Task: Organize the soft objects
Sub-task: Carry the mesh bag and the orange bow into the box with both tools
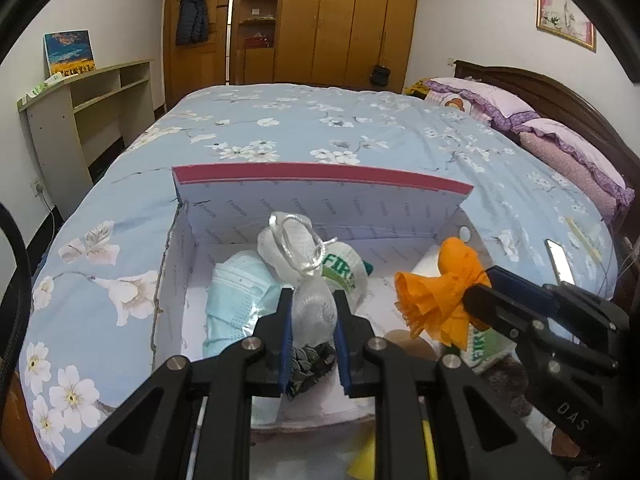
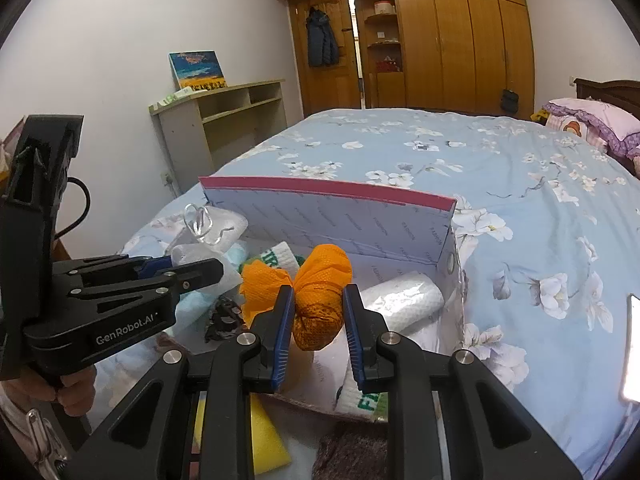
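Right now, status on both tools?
Left tool shut on white mesh pouch. Right tool shut on orange cloth. Both above box. Path clear.

White-walled bedroom: floral blue bed point(image 1: 320, 128), wooden wardrobe point(image 1: 344, 20), beige shelf unit point(image 2: 224, 120)

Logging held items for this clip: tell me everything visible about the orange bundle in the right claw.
The orange bundle is thin, crinkly non-woven fabric, gathered into a rounded wad with a ruffled, flaring end toward the left. The right claw is shut on its middle, blue pads pressing both sides. It hangs above the open box, over the other soft items inside.
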Motion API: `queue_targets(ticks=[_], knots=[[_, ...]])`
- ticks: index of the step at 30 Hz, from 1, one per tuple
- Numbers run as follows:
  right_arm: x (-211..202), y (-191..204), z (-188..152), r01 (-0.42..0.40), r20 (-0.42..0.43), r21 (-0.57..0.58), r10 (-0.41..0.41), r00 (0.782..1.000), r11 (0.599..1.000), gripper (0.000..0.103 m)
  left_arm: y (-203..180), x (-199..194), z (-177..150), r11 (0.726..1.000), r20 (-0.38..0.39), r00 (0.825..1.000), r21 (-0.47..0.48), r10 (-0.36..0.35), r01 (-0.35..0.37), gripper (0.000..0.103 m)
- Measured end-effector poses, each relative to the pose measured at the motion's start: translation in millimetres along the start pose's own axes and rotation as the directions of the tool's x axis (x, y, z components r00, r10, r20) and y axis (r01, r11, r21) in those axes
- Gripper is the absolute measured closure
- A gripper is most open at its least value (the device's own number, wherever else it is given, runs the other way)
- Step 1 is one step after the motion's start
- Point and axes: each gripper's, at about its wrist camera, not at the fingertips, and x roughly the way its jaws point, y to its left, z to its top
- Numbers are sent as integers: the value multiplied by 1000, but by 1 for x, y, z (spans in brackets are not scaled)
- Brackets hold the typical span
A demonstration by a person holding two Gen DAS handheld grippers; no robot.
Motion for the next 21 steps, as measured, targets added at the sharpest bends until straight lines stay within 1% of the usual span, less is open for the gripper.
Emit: queue_targets(ticks=[9, 21], knots=[[21, -2, -6, 19, -19, -2, -19, 1000, 1000, 78, 7, 26, -3, 999, -38, 999, -25, 19, -20, 84], [43, -12, -14, 16, -65, 24, -14, 998, 1000, 77, 10, 49, -7, 999, -81, 997, -46, 21, -25, 84]])
